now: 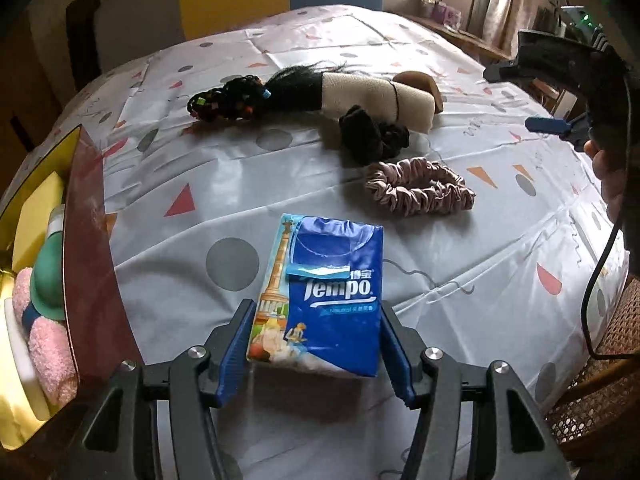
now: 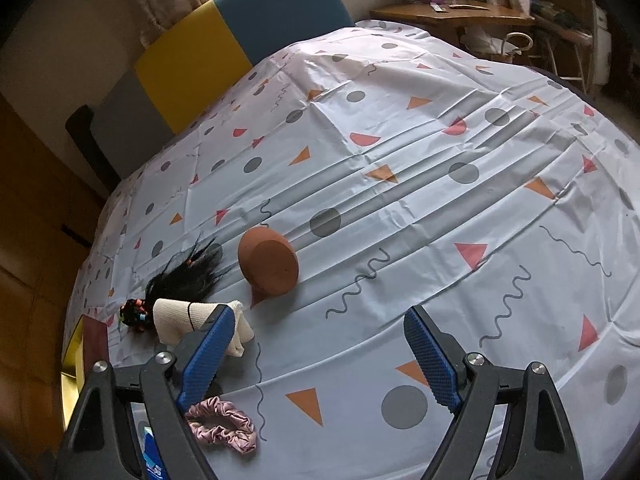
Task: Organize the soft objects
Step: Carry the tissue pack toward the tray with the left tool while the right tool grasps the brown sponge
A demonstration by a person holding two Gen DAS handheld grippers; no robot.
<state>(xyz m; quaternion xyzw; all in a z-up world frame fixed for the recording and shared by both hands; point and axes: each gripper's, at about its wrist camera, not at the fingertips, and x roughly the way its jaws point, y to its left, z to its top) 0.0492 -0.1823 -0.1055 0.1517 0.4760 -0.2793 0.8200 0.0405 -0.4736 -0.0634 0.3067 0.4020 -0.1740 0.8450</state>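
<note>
Two grippers are in your hands: your left gripper [image 1: 316, 344] has its blue pads clamped on the tissue pack [image 1: 320, 300], held above the tablecloth [image 1: 460, 240]. From the pack, the pink scrunchie [image 1: 420, 192] lies at one o'clock, the black scrunchie [image 1: 372, 136] at twelve, the box [image 1: 88, 240] of soft things at nine. Your right gripper [image 2: 320, 354] hangs with fingers wide apart, nothing between them

The blue tissue pack [image 1: 332, 300] reads "Tempo" — with smaller "Neutral" beneath.
</note>
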